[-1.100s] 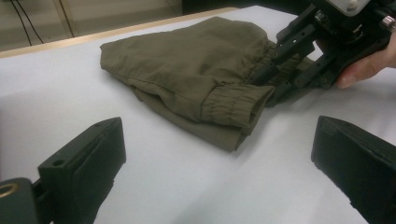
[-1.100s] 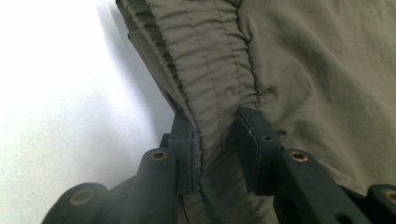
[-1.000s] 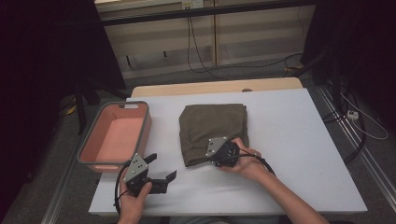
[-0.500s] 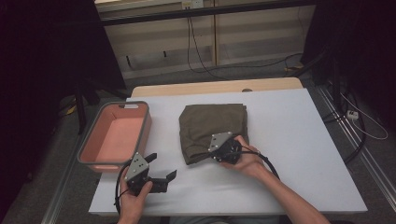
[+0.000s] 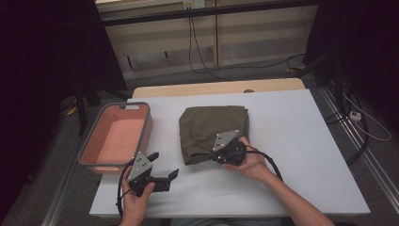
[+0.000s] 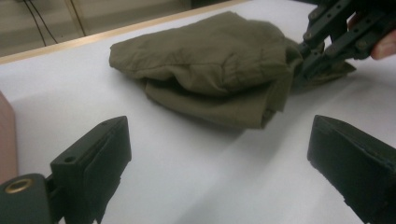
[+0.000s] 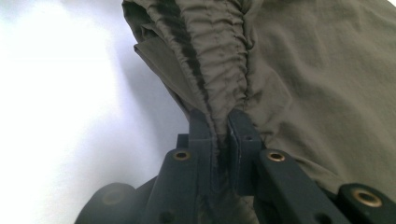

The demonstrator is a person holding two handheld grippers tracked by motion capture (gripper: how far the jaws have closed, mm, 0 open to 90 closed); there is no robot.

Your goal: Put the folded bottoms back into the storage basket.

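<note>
A folded olive-green garment (image 5: pixel 211 125) lies in the middle of the white table (image 5: pixel 301 141). My right gripper (image 5: pixel 212 157) is at its near edge, shut on a gathered, elastic-looking hem. The right gripper view shows that hem pinched between the jaws of my right gripper (image 7: pixel 219 120), with the garment (image 7: pixel 308 70) spreading out beyond. My left gripper (image 5: pixel 163 165) rests near the table's front left, open, nothing between its jaws. In the left gripper view, my left gripper (image 6: pixel 217 128) faces the garment (image 6: pixel 210 60), and the right gripper (image 6: pixel 310 58) grips its right end.
A pink bin with a grey rim (image 5: pixel 85 155) stands on the table's left side, just beyond my left hand; its edge (image 6: pixel 4 140) shows in the left gripper view. Cables run over the floor behind and to the right of the table.
My right hand has edged slightly away from me at the garment's near edge. The left gripper has stayed where it was.
</note>
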